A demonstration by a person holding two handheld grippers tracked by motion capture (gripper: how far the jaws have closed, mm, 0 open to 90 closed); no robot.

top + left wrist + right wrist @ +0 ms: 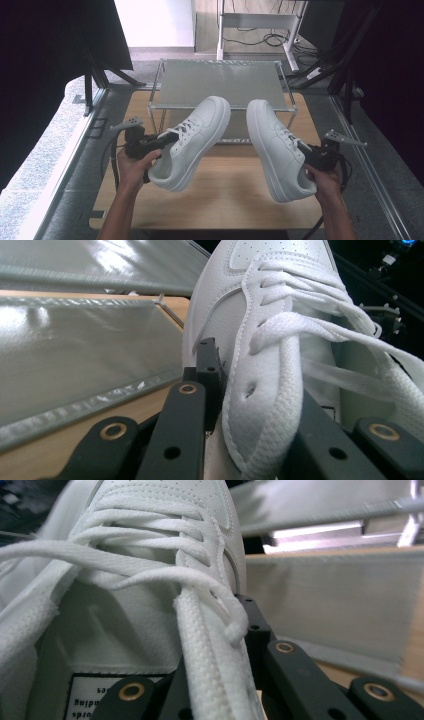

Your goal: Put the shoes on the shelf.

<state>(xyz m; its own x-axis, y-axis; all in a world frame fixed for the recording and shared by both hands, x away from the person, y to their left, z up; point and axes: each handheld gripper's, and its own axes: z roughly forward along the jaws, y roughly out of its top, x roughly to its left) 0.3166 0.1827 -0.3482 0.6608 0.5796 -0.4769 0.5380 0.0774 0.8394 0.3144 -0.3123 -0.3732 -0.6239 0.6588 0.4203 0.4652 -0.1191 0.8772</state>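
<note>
The left claw (156, 143) is clamped on the collar wall of the left shoe (192, 142): one jaw lies outside the upper, the other inside the opening. The shoe hangs above the tabletop (225, 192), toe pointing far and right, toward the near edge of the wire shelf (220, 82). Keep this grip firm; the laces (320, 335) lie loose over the inner jaw and must not carry the load.

The right shoe (277, 147) hangs just right of the first, the two apart, toe pointing far. The right claw (311, 155) is closed on its collar in the same manner.

Judged step: carrying both shoes up to the shelf. Raise both hands evenly, hold the soles level, clear the shelf's front rail before moving forward, and keep the toes from colliding.
</note>
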